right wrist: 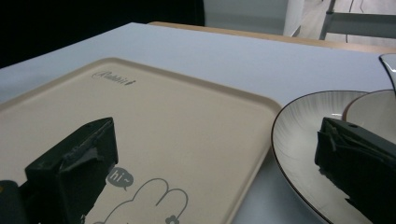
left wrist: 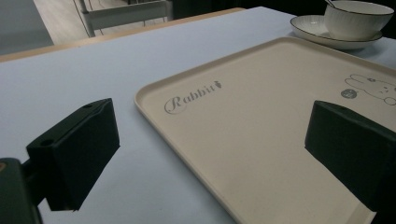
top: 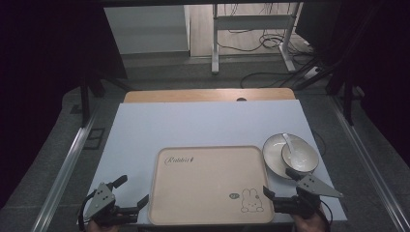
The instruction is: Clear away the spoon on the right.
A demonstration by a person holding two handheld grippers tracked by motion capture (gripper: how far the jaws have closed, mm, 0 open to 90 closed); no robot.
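Tray (top: 208, 186) is the thing nearest to both grippers: a beige rectangular tray with a raised rim, laid flat on the pale blue table top (top: 193, 125), toward 6 o'clock of it as seen in the high view. A script logo is printed at the tray's 10 o'clock corner and a small rabbit drawing with a "hi~" bubble at its 5 o'clock corner (both are read well in the gripper views).

At 9 o'clock of the tray, near its lower left corner, the left gripper (top: 131, 192) is held by a hand, with its jaws spread wide and nothing between them. In the left gripper view one black jaw is seen over the bare table and the other over the tray surface; whether the tray is touched cannot be told.

At 3 o'clock of the tray, close to the lower right corner, the right gripper (top: 279, 183) is held, also released and wide apart. In the right gripper view one jaw is placed above the rabbit drawing and the other above the plate.

A white plate (top: 273, 157) is set just beside the tray at its 2 o'clock. A bowl (top: 300, 155) is stood on the plate, and a white spoon (top: 289, 141) is rested in the bowl.
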